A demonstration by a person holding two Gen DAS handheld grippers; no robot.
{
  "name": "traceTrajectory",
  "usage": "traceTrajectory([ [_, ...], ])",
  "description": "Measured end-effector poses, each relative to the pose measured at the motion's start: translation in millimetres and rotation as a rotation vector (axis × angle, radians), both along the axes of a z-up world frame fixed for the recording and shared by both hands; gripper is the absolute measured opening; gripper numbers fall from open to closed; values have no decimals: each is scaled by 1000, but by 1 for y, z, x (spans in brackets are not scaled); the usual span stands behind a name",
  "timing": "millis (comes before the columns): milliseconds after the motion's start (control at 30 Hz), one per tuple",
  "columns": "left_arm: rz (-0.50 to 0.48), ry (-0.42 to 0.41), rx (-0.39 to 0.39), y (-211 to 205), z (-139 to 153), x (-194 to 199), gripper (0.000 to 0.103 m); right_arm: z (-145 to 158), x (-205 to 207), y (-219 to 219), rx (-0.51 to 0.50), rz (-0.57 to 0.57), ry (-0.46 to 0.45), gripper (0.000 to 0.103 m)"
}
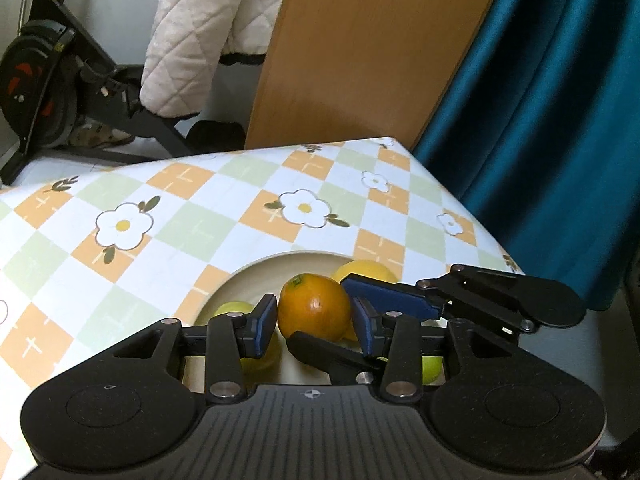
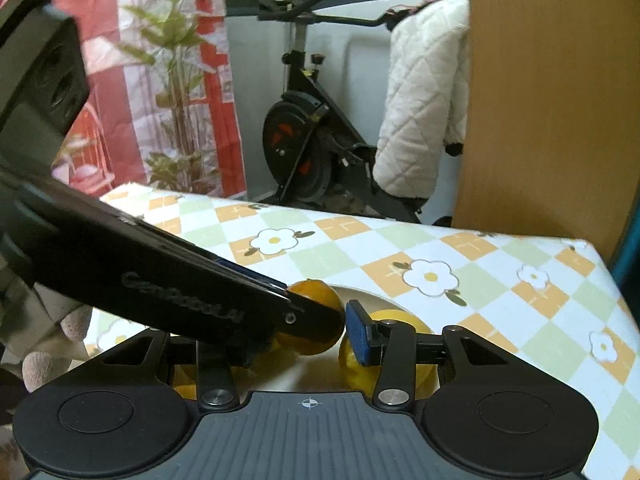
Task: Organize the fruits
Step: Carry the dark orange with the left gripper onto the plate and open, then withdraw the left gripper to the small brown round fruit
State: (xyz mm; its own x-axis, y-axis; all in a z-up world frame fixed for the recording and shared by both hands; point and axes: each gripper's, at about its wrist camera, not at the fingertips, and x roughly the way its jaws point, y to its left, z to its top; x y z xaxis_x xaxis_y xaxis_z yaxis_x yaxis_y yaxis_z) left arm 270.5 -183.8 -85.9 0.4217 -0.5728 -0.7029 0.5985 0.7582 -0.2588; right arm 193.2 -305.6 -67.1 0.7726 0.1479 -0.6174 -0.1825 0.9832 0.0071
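Checked in orange, pale green and white with daisy prints, the tabletop (image 1: 192,216) stands in a room with a black exercise bike (image 1: 44,92), a white quilted jacket (image 1: 192,40), a wooden panel (image 1: 360,48) and a teal curtain (image 1: 552,120). The right wrist view adds a leafy plant (image 2: 176,80) in front of a red and white hanging.

Near the tabletop's edge sits a cream plate (image 1: 296,258) holding the fruit. An orange (image 1: 314,306), green stem scar up, lies in the middle of it. Behind it, to the right, is a yellow lemon (image 1: 366,270). A yellow-green fruit (image 1: 234,308) shows behind the left claw's left finger, and another bit of yellow-green peeks out low on the right (image 1: 432,368); what these two are I cannot tell.

Both claws are down over the plate. The left claw (image 1: 316,320) has its blue pads on either side of the orange, the left pad touching the skin and the right pad just beside or touching it, so it appears to be pinching the orange. The right claw (image 1: 352,312) reaches in from the right in the same view, one blue finger above and one black finger below the orange's right side. In its own view the right claw (image 2: 312,332) is half hidden by the left tool's black body, so whether it grips anything I cannot tell; its right pad (image 2: 358,336) lies against the lemon (image 2: 392,320), with the orange (image 2: 316,296) just left.
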Motion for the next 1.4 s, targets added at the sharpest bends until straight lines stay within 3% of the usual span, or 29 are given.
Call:
traceTrajectory([
  [500, -5, -12, 48, -10, 2, 4, 44, 5, 10, 11, -68, -7, 38, 40],
  [867, 9, -13, 61, -8, 6, 2, 44, 8, 11, 13, -63, -26, 68, 40],
  [1167, 28, -72, 47, 7, 25, -12, 44, 17, 1, 14, -46, -58, 66, 40],
  [1400, 118, -136, 29, 37, 40, -27, 44, 28, -9, 22, -25, -58, 57, 40],
])
